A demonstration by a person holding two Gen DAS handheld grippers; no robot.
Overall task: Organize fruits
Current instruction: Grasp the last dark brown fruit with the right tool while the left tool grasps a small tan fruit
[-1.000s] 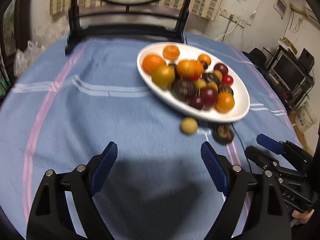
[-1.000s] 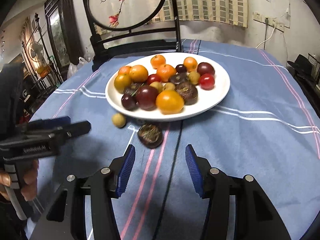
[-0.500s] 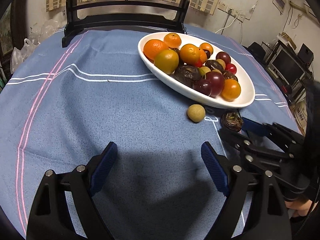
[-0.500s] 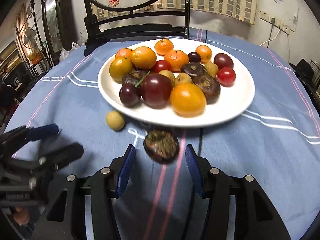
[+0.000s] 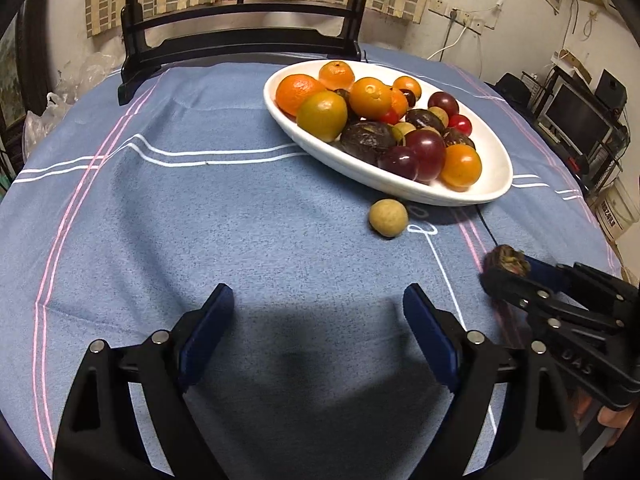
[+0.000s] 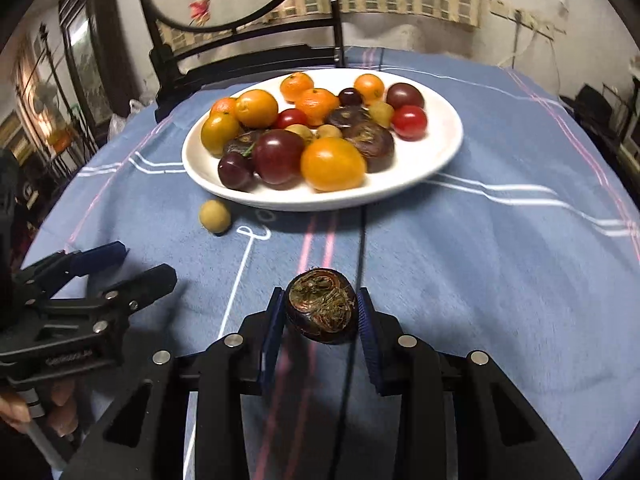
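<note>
**Dark fruit pinched, plate ahead**

Fruit is in the grip! The right gripper (image 6: 320,316) has its blue-padded jaws pressed onto a dark brown, wrinkled round fruit (image 6: 321,309), one pad on each flank, the dried fibrous crown facing the camera. It looks lifted just clear of the blue striped tablecloth (image 6: 480,248), though contact underneath cannot be ruled out. That shell looks stiff and leathery, light in the hand, so a pinch across the widest middle should hold; squeeze harder and the rind may crack or the round body may roll out of the pads.

Off to the side, the left gripper (image 5: 318,330) hangs with jaws spread wide and nothing between them, low over the cloth.

Further out, a small tan round fruit (image 5: 388,217) lies loose on the cloth, just beside the near rim of the white oval ceramic plate (image 5: 494,188). The plate is piled with oranges, purple plums and red tomatoes. Smooth and small, that tan one will likely skid; a centred pinch suits it.
</note>
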